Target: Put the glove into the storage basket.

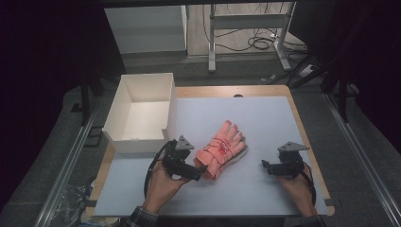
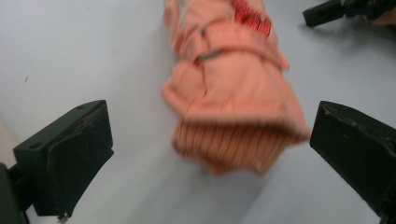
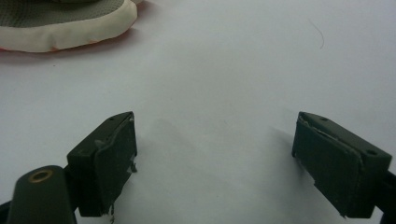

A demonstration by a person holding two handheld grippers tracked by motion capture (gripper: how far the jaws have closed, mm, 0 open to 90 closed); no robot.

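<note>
Left gripper view: lying dead ahead of the spread, empty left gripper (image 2: 210, 154), ribbed cuff nearest, the pink glove (image 2: 233, 93). Resting mid-mat (image 1: 265, 118) beside the white box (image 1: 142, 111), long axis running from cuff near the left gripper to fingertips pointing away, up-right. Sitting well apart, jaws wide and holding nothing, the right gripper (image 1: 265, 165); likely falling to the left hand, any grasp.

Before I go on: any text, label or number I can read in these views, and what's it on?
Red print on the back of the pink glove, seen in the high view and the left gripper view: too small and blurred to read.
White box, table mat, both grippers: no text I can see.
</note>
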